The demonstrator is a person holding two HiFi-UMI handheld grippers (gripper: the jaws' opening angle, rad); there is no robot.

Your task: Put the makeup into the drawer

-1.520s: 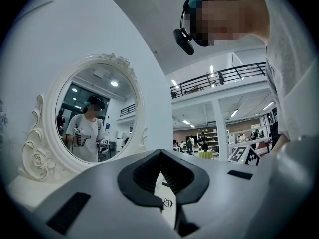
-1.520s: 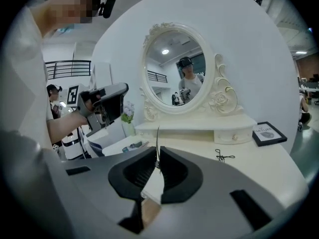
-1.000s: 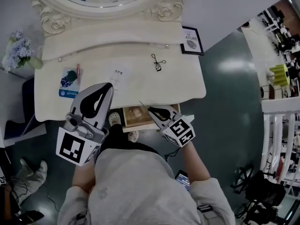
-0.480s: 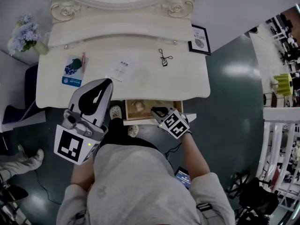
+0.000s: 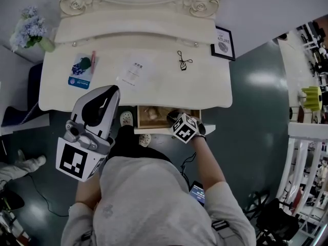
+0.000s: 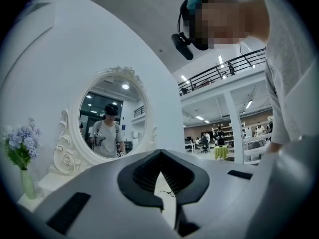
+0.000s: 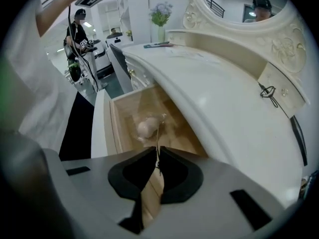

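Under the white vanity table (image 5: pixel 154 86) the drawer (image 5: pixel 155 130) stands pulled out, its wooden floor showing. My right gripper (image 5: pixel 172 117) reaches into it from the front, shut on a thin stick-like makeup tool (image 7: pixel 158 142) that points into the drawer (image 7: pixel 103 128). A pale round puff in clear wrap (image 7: pixel 146 127) lies on the drawer floor just beyond the right gripper (image 7: pixel 155 151). My left gripper (image 5: pixel 114 89) hangs over the table's front left edge, shut and holding nothing. In its own view the left gripper (image 6: pixel 159 153) faces the oval mirror (image 6: pixel 112 116).
On the tabletop lie a blue-and-white packet (image 5: pixel 80 72), a red stick (image 5: pixel 93 59), a paper card (image 5: pixel 131 75) and a small black wire clip (image 5: pixel 183 63). A framed picture (image 5: pixel 224 37) leans at the back right. Purple flowers (image 5: pixel 28 31) stand at the left.
My right gripper has gone down and forward from the drawer's front edge into the open drawer, carrying the thin stick. The left gripper has stayed about where it was.
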